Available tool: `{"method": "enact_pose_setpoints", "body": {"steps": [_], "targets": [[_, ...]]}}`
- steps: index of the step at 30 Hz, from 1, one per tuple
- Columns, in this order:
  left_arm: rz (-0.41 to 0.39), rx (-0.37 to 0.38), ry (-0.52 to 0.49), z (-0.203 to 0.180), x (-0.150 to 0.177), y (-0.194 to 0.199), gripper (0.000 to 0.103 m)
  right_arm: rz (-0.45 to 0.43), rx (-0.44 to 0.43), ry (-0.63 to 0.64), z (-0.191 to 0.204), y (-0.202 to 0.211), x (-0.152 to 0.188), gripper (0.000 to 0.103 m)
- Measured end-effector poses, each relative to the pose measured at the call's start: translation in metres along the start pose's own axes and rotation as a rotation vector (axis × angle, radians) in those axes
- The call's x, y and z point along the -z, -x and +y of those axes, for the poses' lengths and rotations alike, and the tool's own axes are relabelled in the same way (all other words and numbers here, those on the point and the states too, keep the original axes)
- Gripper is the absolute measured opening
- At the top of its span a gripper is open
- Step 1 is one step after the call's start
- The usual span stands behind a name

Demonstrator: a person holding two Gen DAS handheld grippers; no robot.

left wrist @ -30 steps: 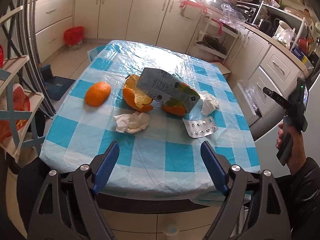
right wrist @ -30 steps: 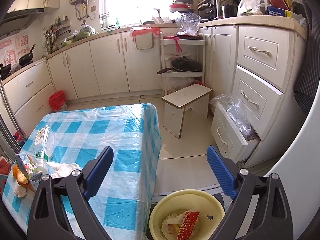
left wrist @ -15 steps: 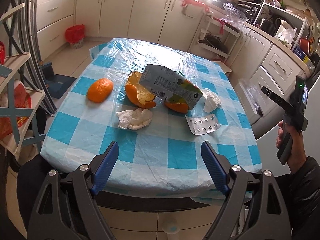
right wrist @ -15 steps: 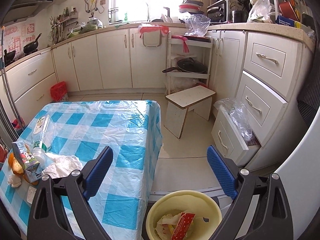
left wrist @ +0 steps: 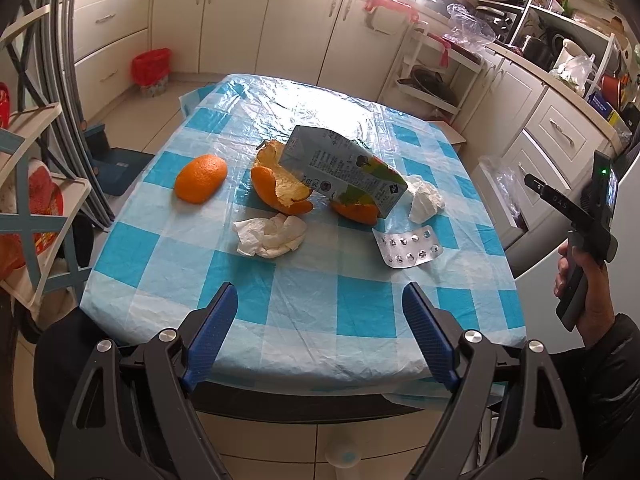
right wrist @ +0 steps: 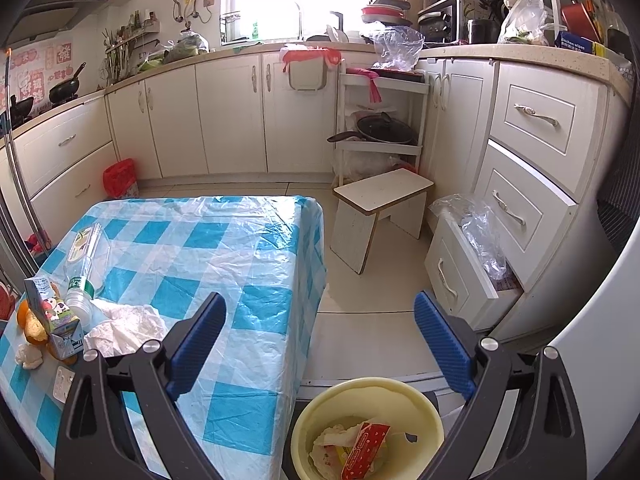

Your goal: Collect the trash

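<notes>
On the blue-checked table [left wrist: 304, 312] lie a milk carton [left wrist: 340, 172], orange peels [left wrist: 280, 188], an orange piece [left wrist: 200, 178], a crumpled tissue [left wrist: 270, 236], a second tissue [left wrist: 426, 200] and a silver pill blister [left wrist: 408, 248]. My left gripper [left wrist: 320, 328] is open and empty above the table's near edge. My right gripper [right wrist: 320, 344] is open and empty, off the table's right side, above a yellow bin [right wrist: 368, 432] holding wrappers. The right wrist view also shows the carton [right wrist: 52, 316], a clear plastic bottle [right wrist: 84, 264] and a tissue [right wrist: 124, 328].
A white stool [right wrist: 380, 212] stands on the floor to the right of the table. An open drawer with a plastic bag [right wrist: 476, 268] juts from the cabinets. A wooden rack [left wrist: 32, 184] stands left of the table. A red bin [left wrist: 152, 68] sits by the far cabinets.
The left gripper has drifted slightly, so the table items sit a bit higher in view. The right gripper has tilted up a little over the bin. Both stay open.
</notes>
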State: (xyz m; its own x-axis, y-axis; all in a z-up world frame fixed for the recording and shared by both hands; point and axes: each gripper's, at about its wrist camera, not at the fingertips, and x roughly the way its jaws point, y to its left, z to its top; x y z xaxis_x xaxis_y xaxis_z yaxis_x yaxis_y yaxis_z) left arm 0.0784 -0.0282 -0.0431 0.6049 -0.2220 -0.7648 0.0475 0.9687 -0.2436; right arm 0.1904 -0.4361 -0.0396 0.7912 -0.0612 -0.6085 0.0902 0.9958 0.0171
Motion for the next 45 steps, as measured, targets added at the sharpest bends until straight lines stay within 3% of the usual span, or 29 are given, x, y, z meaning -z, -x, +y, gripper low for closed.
{"method": "enact_pose_setpoints", "body": {"steps": [22, 29, 32, 36, 41, 45], "targets": [[0.006, -0.025, -0.002, 0.006, 0.003, -0.006, 0.081, 0.008, -0.030, 0.005, 0.004, 0.004, 0.001, 0.091], [-0.012, -0.085, 0.037, 0.036, -0.007, -0.011, 0.081, 0.006, -0.209, -0.141, 0.013, 0.032, 0.012, 0.091], [-0.008, -0.107, 0.051, 0.046, -0.011, -0.017, 0.081, 0.025, -0.278, -0.113, 0.035, 0.041, 0.023, 0.091], [0.001, -0.131, 0.028, 0.049, -0.015, -0.031, 0.081, 0.133, -0.378, -0.040, 0.072, 0.031, 0.037, 0.091], [0.032, -0.140, -0.011, 0.046, -0.020, -0.057, 0.081, 0.218, -0.431, 0.074, 0.117, 0.018, 0.056, 0.091], [0.047, -0.141, -0.038, 0.042, -0.024, -0.074, 0.081, 0.255, -0.459, 0.092, 0.134, 0.007, 0.064, 0.091]]}}
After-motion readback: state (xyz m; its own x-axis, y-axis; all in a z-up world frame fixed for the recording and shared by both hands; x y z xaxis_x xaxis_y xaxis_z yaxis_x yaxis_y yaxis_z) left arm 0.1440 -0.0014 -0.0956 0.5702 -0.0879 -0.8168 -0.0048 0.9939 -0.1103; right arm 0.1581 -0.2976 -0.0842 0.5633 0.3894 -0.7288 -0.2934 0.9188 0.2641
